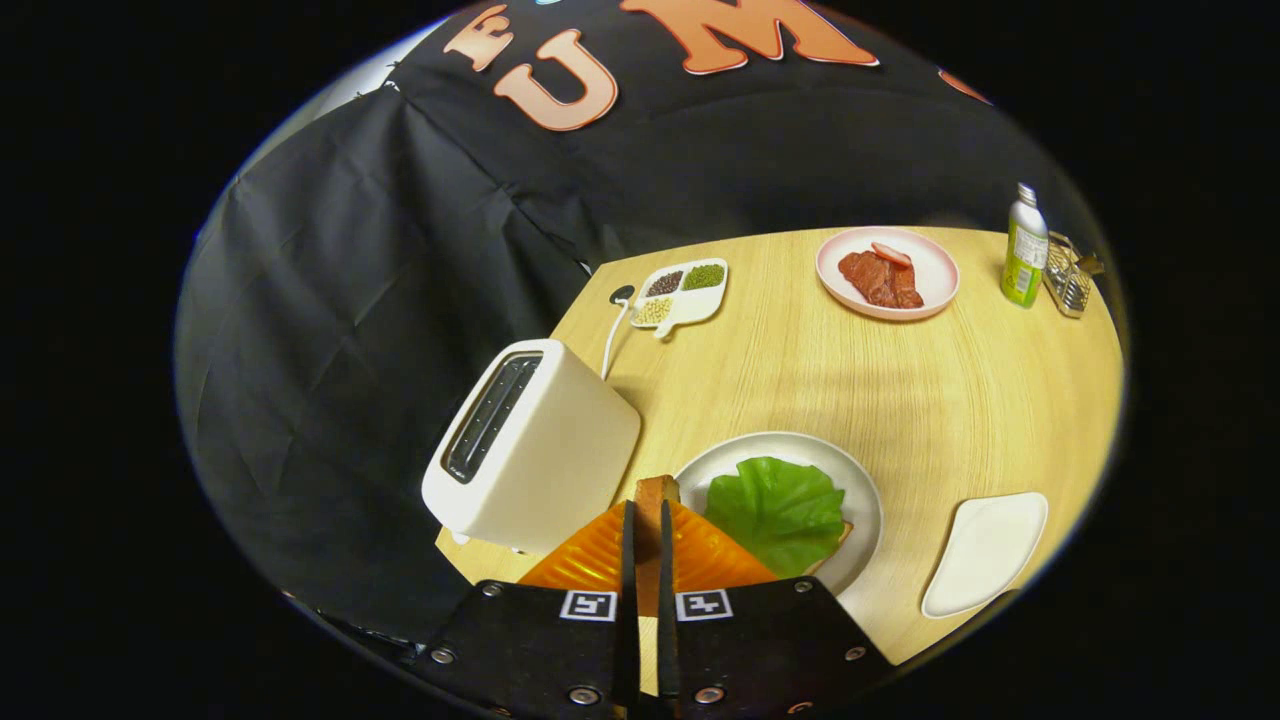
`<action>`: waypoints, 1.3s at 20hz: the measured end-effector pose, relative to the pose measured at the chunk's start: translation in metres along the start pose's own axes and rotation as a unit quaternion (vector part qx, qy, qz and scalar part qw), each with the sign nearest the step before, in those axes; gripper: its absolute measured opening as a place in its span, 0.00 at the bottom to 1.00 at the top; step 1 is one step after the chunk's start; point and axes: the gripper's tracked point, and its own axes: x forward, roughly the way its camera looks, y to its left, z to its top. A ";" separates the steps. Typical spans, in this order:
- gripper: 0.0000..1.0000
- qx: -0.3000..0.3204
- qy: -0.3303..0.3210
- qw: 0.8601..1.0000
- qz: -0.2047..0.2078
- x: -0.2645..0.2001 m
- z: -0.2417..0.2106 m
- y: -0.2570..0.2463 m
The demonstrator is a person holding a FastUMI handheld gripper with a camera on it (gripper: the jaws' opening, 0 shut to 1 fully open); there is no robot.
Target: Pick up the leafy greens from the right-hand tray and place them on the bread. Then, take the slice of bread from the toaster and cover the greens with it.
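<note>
Toaster (535, 445) stands at the table's (900, 390) left edge. Just right of it the gripper (648, 535) is clamped on a bread slice (656, 497), held edge-up between both orange fingers (590, 555). Next right, the greens (778, 510) lie on bread on a round plate (860, 500); an empty white tray (985, 550) sits beyond
</note>
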 end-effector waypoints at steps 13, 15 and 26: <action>0.23 -0.071 -0.045 0.990 -0.117 0.016 0.000 -0.111; 0.32 -0.086 -0.057 0.987 -0.122 0.011 0.003 -0.112; 0.70 -0.181 -0.249 0.937 -0.168 -0.075 0.056 -0.108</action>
